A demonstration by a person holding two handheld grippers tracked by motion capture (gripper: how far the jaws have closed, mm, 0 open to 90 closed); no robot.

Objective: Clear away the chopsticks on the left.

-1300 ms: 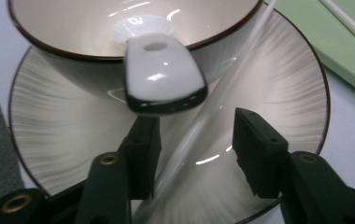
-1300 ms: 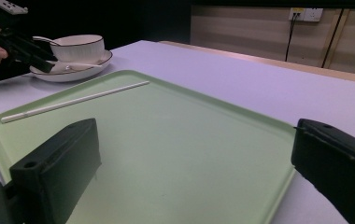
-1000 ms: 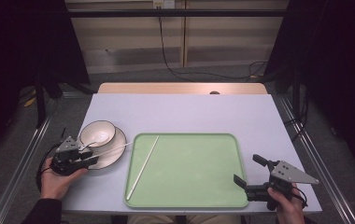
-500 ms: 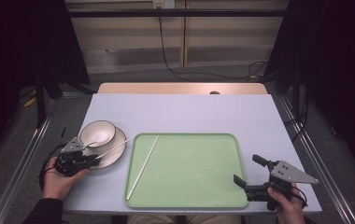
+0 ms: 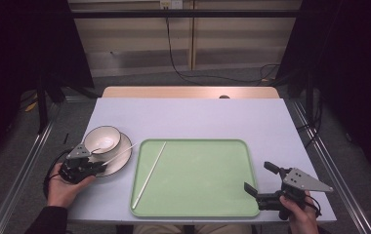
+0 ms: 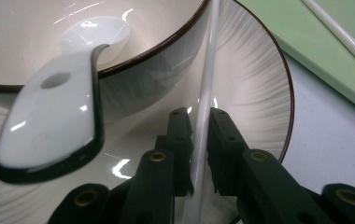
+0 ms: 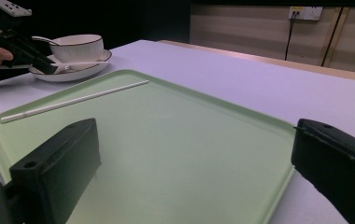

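A white chopstick (image 5: 123,150) (image 6: 209,70) lies across a grey-streaked plate (image 5: 120,161) (image 6: 259,88) at the table's left. My left gripper (image 5: 101,165) (image 6: 199,116) reaches over the plate's near rim. Its jaws have just been closing, and the pads now press on the chopstick from both sides. On the plate stands a cream bowl (image 5: 102,139) (image 6: 35,28) with a white spoon (image 6: 54,116) leaning out of it. A second chopstick (image 5: 149,173) (image 7: 73,100) lies on the green tray (image 5: 198,195) (image 7: 175,140). My right gripper (image 5: 257,177) (image 7: 194,163) is open at the tray's near right corner, with nothing in it.
The pale table (image 5: 198,117) has bare room behind the tray and at the right. A wooden strip (image 5: 188,91) runs along its far edge. Dark floor and metal rails flank the table on both sides.
The left gripper's jaws have drawn in onto the chopstick on the plate, with the hand shifting only slightly. The right gripper has kept still.
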